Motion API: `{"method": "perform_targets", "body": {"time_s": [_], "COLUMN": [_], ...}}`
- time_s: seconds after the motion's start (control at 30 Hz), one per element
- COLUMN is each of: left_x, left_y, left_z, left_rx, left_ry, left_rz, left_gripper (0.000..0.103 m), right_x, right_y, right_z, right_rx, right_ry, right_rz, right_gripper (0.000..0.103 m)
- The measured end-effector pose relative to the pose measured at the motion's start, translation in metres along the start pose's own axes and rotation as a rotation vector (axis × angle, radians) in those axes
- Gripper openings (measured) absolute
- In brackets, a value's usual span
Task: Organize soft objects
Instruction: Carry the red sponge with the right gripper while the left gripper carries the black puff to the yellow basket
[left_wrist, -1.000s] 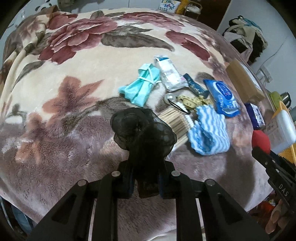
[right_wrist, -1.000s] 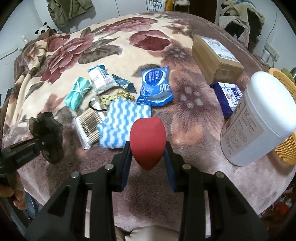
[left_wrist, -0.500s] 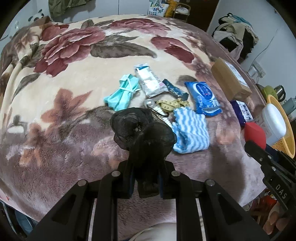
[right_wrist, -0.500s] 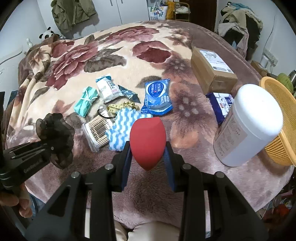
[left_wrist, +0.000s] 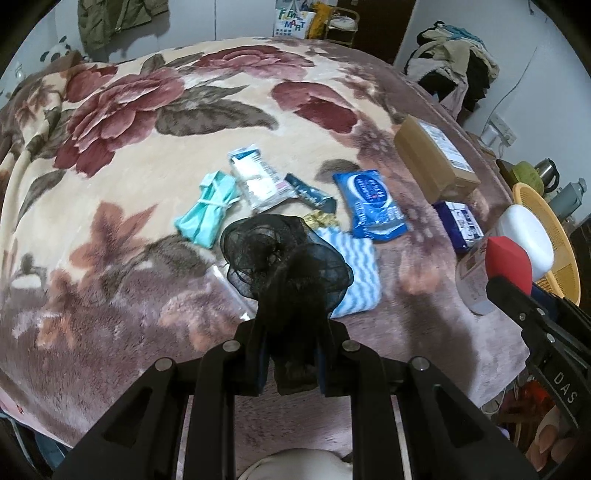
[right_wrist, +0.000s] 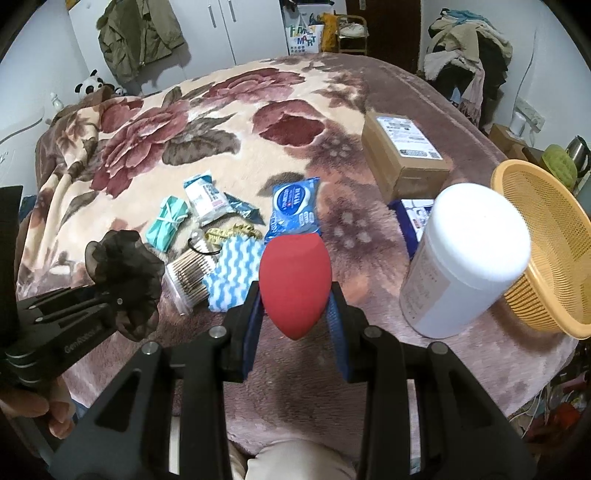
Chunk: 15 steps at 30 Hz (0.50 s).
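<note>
My left gripper (left_wrist: 291, 332) is shut on a black mesh scrunchie (left_wrist: 284, 258), held up above the floral blanket (left_wrist: 122, 155). The same scrunchie (right_wrist: 125, 273) shows at the left of the right wrist view. My right gripper (right_wrist: 295, 295) is shut on a red egg-shaped sponge (right_wrist: 295, 280), also lifted off the blanket; the sponge (left_wrist: 508, 262) appears at the right edge of the left wrist view. On the blanket lie a blue-and-white striped cloth (right_wrist: 232, 273), a teal cloth bundle (right_wrist: 166, 221) and a bag of cotton swabs (right_wrist: 188, 280).
A yellow mesh basket (right_wrist: 546, 236) sits at the right edge beside a white tub (right_wrist: 465, 258). A cardboard box (right_wrist: 402, 155), a blue wipes pack (right_wrist: 295, 206), a dark blue pack (left_wrist: 460, 225), a white packet (right_wrist: 205, 195) and a yellow tape measure (right_wrist: 232, 232) also lie there.
Both grippers have risen with their loads, so the blanket and its objects look smaller and farther away. The left view has shifted so the objects sit more to the centre.
</note>
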<state>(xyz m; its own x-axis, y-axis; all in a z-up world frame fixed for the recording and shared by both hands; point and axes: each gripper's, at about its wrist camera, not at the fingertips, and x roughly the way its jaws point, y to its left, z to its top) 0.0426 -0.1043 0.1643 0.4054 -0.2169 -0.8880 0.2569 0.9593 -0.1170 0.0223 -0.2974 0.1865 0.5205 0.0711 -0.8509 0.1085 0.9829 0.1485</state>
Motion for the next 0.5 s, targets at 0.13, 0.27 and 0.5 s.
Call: {"method": "perform_targets", "body": {"time_s": [0.13, 0.27, 0.5], "left_x": [-0.003, -0.007, -0.013], "left_y": [-0.013, -0.026, -0.051], "left_z": [0.007, 0.014, 0.025], "left_rx": [0.018, 0.038, 0.07], "left_ry": [-0.005, -0.017, -0.034], "left_rz": [-0.012, -0.023, -0.048], "left_gripper": [0.019, 0.019, 0.019], "right_x": [-0.007, -0.014, -0.027], "right_y": [-0.007, -0.015, -0.028], "right_z": [0.005, 0.01, 0.02], "right_rx": [0.008, 0.017, 0.022], "right_ry": [-0.015, -0.032, -0.065], "right_rz": [-0.004, -0.008, -0.019], "right_gripper": [0.034, 0.034, 0.034]}}
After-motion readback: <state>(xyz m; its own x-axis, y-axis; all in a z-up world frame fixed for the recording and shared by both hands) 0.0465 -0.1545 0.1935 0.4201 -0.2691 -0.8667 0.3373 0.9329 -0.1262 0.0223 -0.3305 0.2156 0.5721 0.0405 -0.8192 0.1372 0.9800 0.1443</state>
